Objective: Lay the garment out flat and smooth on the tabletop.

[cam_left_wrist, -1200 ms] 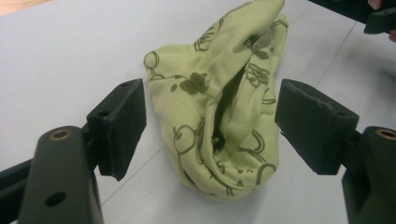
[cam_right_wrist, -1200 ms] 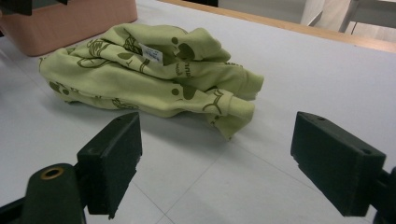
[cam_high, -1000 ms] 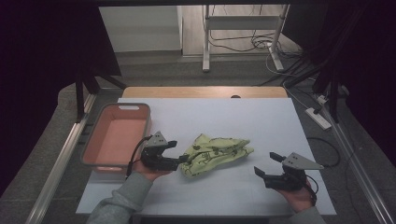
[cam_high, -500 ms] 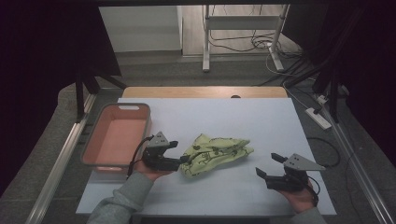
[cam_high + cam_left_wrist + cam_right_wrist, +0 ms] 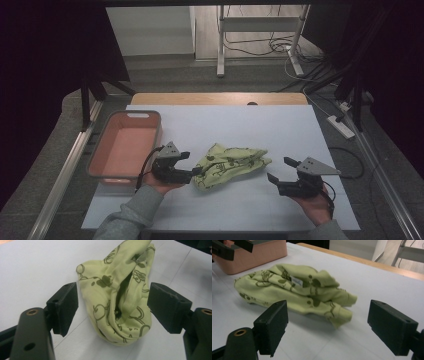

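Lying crumpled, 1 green garment (image 5: 230,166), 2 open tools

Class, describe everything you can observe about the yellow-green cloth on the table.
The yellow-green cloth is a soft, knit-looking garment printed with dark olive outline drawings. It lies crumpled in a long bunch on the white table, folds piled over one another, with a small white label showing in the right gripper view. One end sits between the open jaws of the left gripper, whose pads do not press it. The right gripper stands apart from it.
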